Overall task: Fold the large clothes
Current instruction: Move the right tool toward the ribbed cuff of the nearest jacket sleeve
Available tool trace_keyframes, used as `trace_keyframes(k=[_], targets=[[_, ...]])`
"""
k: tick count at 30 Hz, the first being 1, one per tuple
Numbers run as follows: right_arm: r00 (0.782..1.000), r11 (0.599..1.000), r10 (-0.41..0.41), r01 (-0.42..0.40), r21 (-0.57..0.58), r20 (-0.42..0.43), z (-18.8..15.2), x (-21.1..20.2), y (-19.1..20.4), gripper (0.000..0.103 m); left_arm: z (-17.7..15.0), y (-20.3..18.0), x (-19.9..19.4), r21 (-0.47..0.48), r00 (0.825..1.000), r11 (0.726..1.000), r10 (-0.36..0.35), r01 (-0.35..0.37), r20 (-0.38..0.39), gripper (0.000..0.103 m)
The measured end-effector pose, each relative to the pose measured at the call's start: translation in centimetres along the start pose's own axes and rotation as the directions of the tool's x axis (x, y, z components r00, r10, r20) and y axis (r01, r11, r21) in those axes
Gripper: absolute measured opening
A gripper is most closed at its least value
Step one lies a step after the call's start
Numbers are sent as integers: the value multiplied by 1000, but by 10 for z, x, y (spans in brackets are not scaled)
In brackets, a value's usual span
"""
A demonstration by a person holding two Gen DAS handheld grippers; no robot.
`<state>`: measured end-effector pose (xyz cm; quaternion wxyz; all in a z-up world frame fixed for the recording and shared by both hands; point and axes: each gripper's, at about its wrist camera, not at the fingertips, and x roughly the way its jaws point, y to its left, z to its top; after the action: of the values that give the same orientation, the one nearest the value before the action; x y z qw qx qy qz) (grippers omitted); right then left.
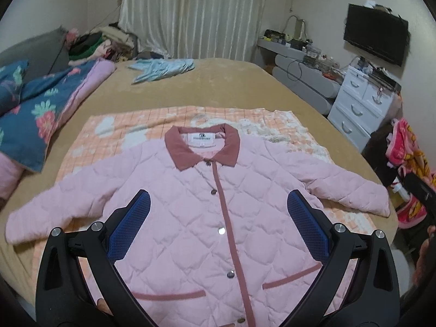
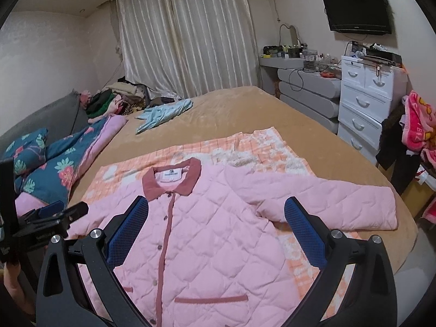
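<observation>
The pink quilted jacket [image 1: 207, 218] lies flat and face up, buttoned, spread right in front of both tongs, with its darker pink collar [image 1: 203, 147] at the far end and both sleeves stretched out to the sides. In the left wrist view the left gripper [image 1: 218, 229] hangs over the jacket's chest, jaws spread wide, blue pads [image 1: 128, 229] apart with nothing between them but the button placket below. Over to the right wrist view: the right gripper [image 2: 215, 231] sits above the jacket's right half, jaws just as wide, empty, the right sleeve [image 2: 327, 204] reaching out past its right finger. At that view's left edge the left gripper shows again, beside the left sleeve.

Under the jacket, an orange-and-white checked blanket [image 1: 136, 125] lies on the tan bed cover [image 1: 231, 81], sticking out beyond the collar. Further ahead of the tongs, a light blue garment [image 1: 163, 68] lies crumpled on the bed. Off to the left of the tongs, a blue floral quilt [image 1: 35, 100] is bunched up, with a heap of clothes [image 1: 92, 43] behind it. Straight ahead, pale curtains [image 1: 190, 13]. To the right, a white drawer unit [image 2: 365, 100], a cluttered grey dresser [image 2: 305, 81], and a dark television [image 2: 357, 6] on the wall.
</observation>
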<state>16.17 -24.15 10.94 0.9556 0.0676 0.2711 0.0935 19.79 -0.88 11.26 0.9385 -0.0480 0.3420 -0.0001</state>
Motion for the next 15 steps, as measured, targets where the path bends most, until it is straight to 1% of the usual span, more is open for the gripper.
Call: trace_keyframes(k=[4,9,13,15], targets=[[1000,1000,-8,8,14,11,14,10,-12,99,9,-17,10,41,1000,999,-1,1,-5,94],[995,996,-90,89,32,31,30,25,-33,99,16,-34,29,61,999,998,-27,29,-37,94],[989,987,-133,128,96,57,44,36,-59,99,20,-50,45,78,998,996,-45,48,-47,94],[983,978,-166,156,136,72,48,41,-73,99,22,-57,53,85,998,995,-42,47,-56,94]])
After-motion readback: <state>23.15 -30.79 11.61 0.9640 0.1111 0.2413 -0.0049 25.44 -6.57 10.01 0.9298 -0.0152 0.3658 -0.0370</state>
